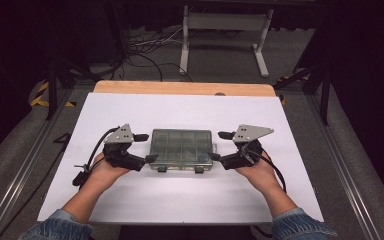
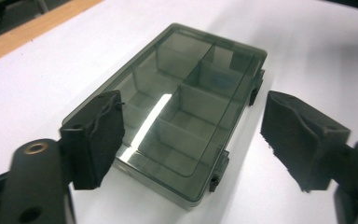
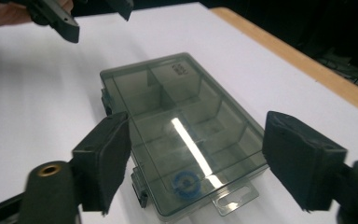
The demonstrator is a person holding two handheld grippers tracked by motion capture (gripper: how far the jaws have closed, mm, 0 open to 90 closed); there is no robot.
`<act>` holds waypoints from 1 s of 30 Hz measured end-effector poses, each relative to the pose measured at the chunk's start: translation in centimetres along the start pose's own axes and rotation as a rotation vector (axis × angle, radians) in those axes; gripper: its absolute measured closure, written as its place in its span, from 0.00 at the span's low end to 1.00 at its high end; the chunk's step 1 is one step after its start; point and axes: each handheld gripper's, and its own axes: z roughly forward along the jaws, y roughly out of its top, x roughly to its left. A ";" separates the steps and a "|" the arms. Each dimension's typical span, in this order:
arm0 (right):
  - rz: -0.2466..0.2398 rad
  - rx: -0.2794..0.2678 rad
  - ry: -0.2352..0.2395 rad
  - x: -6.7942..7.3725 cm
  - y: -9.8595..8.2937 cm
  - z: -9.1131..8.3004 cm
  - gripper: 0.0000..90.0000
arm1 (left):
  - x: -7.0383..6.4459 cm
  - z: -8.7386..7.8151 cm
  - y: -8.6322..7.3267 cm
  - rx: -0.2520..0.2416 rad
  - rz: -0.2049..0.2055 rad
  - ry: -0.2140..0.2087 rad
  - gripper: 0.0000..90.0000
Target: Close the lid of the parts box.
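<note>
High view: a flat, rectangular compartment box (image 1: 181,148) of smoky translucent plastic lies lid-shut at the middle of the tabletop (image 1: 130,200), a smooth white sheet edged at the far side by a pale wooden strip (image 1: 180,88). My left gripper (image 1: 145,148) stands at the box's left end and my right gripper (image 1: 219,146) at its right end, each with its fingers spread wide and holding nothing; I cannot tell whether any finger touches the box. Left gripper view: my matt black, foam-padded fingers (image 2: 95,140) flank the near short end of the box, whose glossy lid shows straight inner dividers and 2 small dark latches (image 2: 216,173) on 1 long side. Right gripper view: a round blue mark (image 3: 184,183) and a clear slotted hang tab (image 3: 233,198) sit at the box's near end.
</note>
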 end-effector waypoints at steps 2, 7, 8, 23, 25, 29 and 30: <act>0.009 -0.036 -0.008 0.0 -0.2 -0.5 0.19 | -0.2 -0.3 -0.2 -0.021 -0.002 0.004 0.18; 0.014 -0.074 -0.014 0.2 -0.8 -1.3 0.12 | -0.5 -1.0 -0.8 -0.080 -0.009 0.018 0.12; 0.015 -0.082 -0.012 0.2 -1.0 -1.5 0.10 | -0.6 -1.3 -1.1 -0.104 -0.018 0.028 0.10; 0.012 -0.217 -0.099 0.6 -4.7 -4.7 0.01 | -1.3 -4.0 -4.3 -0.250 -0.045 0.099 0.03; 0.008 -0.225 -0.105 0.6 -4.9 -4.8 0.01 | -1.3 -4.2 -4.6 -0.250 -0.047 0.100 0.02; 0.019 -0.223 -0.113 0.7 -5.9 -5.4 0.01 | -1.2 -4.9 -5.7 -0.281 -0.064 0.122 0.02; 0.019 -0.227 -0.111 0.8 -6.0 -5.5 0.01 | -1.2 -5.0 -5.9 -0.282 -0.057 0.131 0.02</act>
